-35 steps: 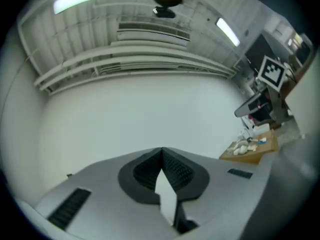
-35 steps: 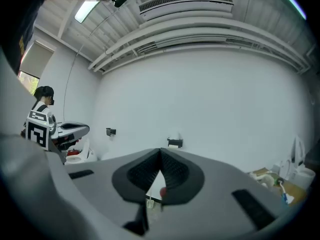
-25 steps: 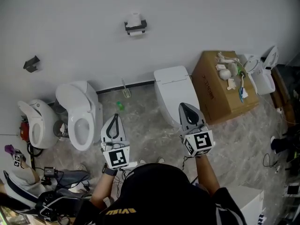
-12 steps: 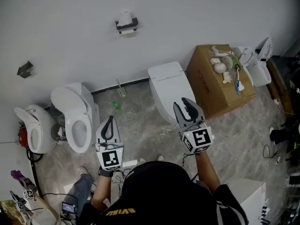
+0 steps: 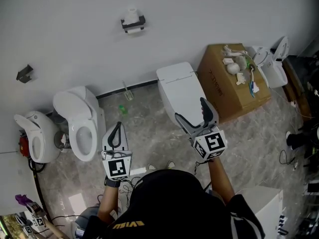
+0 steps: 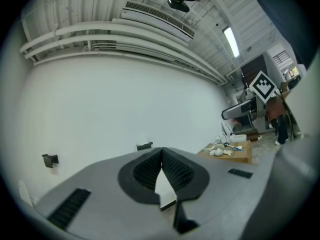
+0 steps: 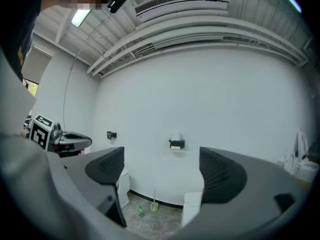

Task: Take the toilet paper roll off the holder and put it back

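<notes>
The left gripper (image 5: 118, 126) is closed on nothing, near the person. The toilet paper roll (image 5: 131, 14) sits on its holder (image 5: 133, 25) on the far wall, well apart from both grippers. The right gripper (image 5: 190, 109) has just been opening: its jaws stand wide and empty, probably readying to reach for the roll.

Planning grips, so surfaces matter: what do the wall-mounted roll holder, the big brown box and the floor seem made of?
Roll holder: dark and matte, metal or plastic; too small to tell which.
Brown box: most likely cardboard, plain matte tan faces with sharp folded edges.
Floor: grey veined stone or stone-look tile, seemingly polished, as it reflects a patch of light.
</notes>
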Demonstrator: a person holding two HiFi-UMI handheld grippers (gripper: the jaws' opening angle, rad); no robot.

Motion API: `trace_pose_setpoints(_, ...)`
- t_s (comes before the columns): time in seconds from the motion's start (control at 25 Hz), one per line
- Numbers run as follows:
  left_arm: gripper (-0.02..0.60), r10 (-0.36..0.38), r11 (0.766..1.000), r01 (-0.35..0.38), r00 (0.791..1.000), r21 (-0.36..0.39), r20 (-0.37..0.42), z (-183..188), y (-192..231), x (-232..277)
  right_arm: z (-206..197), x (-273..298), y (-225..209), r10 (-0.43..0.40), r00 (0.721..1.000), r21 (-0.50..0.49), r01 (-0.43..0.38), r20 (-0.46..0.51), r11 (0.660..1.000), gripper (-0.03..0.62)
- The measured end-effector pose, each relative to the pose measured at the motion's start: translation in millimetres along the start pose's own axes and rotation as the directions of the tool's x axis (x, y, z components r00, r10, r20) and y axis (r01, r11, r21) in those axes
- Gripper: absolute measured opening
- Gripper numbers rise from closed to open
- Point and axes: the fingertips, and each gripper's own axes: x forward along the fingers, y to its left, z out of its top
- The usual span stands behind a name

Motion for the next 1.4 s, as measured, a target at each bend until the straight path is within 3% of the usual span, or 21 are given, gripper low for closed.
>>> trace_pose_setpoints(0.08,0.011,-0.009,1.0,0.009,1.0,-0.001,-0.003,-1,1,0,-2,3,2,0.002,1.0,0.003,-0.002,-0.011,1.0,0.494)
trace_pose_setpoints(0.44,0.011,-0.021,0.999,0.022,1.0,-0.036,0.019,-4,15,-2,-3,13,16,-0.013,1.0,-0.008,0.013,-0.019,1.0,0.494)
trace_pose_setpoints(0.6,0.011,-0.033,0.999,0.033,0.999,-0.023,-0.007,-16,26,-8,-5,17,29,-0.022,1.0,-0.02,0.022,-0.022,1.0,0.492)
trace_pose_setpoints(0.88,0.011,-0.031,0.997,0.03,0.999,-0.066,-0.01,-31,44,-7,-15,32,44,-0.024,0.998,-0.035,0.022,-0.057,0.999,0.492)
trace_pose_setpoints(1.08,0.011,-0.047,0.998,0.045,0.998,-0.035,-0.043,-45,55,20,-21,64,34,-0.022,0.998,-0.035,0.02,-0.066,0.999,0.492)
trace_pose_setpoints(1.28,0.011,-0.016,0.999,0.015,1.0,-0.049,-0.009,-48,69,73,-29,118,5,-0.005,0.999,-0.032,0.003,-0.053,0.999,0.492)
trace_pose_setpoints(1.4,0.011,-0.007,0.999,0.005,0.999,-0.032,-0.051,-60,81,114,-34,161,-18,0.005,0.999,-0.019,-0.006,-0.051,1.0,0.492)
